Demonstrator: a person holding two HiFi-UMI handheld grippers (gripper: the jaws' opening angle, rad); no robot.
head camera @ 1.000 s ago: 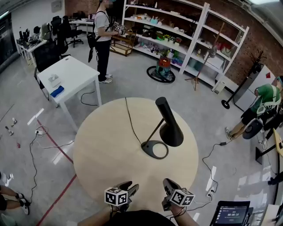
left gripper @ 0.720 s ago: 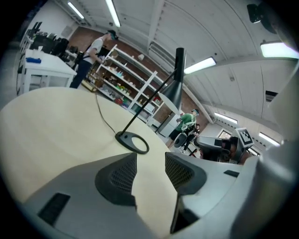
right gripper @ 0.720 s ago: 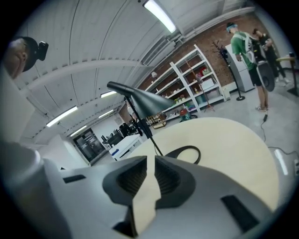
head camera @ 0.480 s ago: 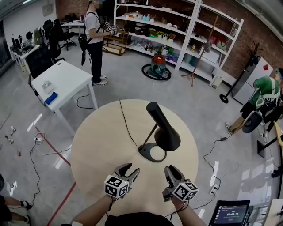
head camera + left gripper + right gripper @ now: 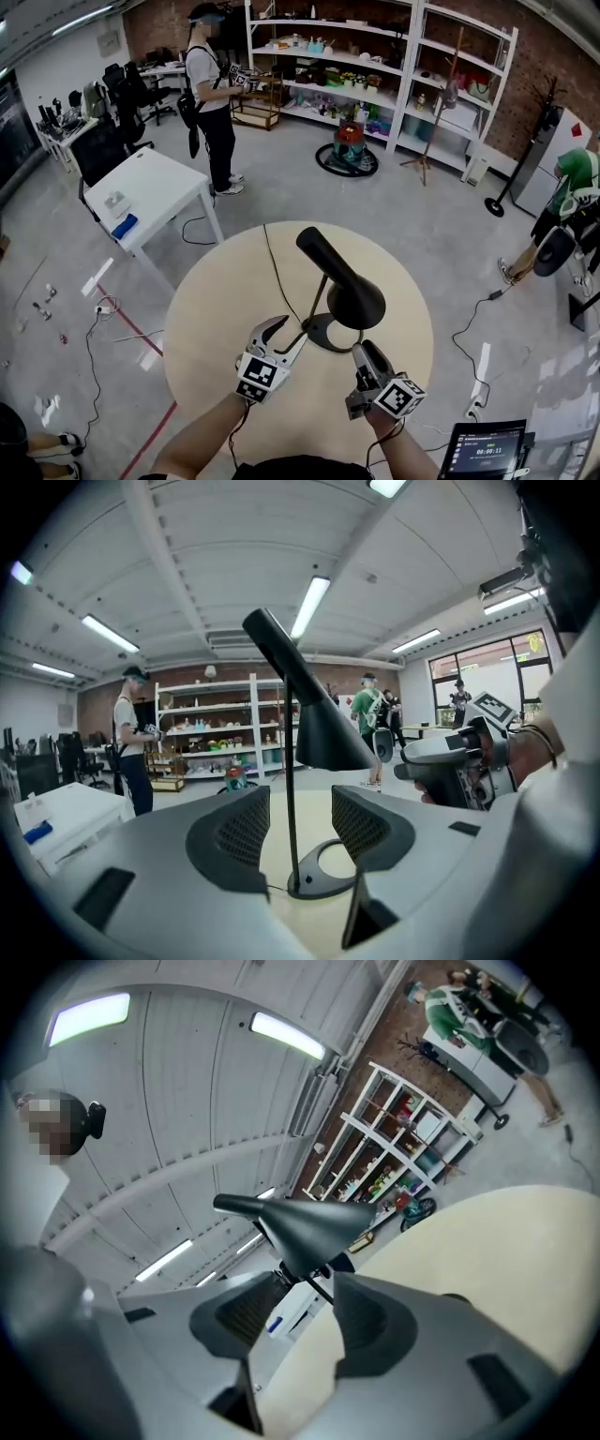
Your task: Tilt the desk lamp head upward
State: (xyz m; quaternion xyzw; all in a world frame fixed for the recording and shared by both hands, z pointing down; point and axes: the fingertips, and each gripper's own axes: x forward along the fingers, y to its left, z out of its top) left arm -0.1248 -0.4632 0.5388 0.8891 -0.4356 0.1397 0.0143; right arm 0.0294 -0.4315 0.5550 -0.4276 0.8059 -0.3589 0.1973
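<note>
The desk lamp (image 5: 352, 298) stands midway on the round table (image 5: 211, 314), its lamp head (image 5: 300, 1222) drooping near-right. The left gripper (image 5: 291, 330), jaws apart and empty, lines up on the base (image 5: 323, 878), probably to steady it. The right gripper (image 5: 364, 351), jaws opening around nothing, aims up under the head. The cord (image 5: 275, 262) trails far, out of the way

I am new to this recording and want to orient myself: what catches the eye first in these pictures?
A black desk lamp stands in the middle of a round wooden table. The left gripper, jaws apart, points at the lamp's thin stem. The right gripper, jaws opening with nothing gripped, is just short of the lamp's shade.
</note>
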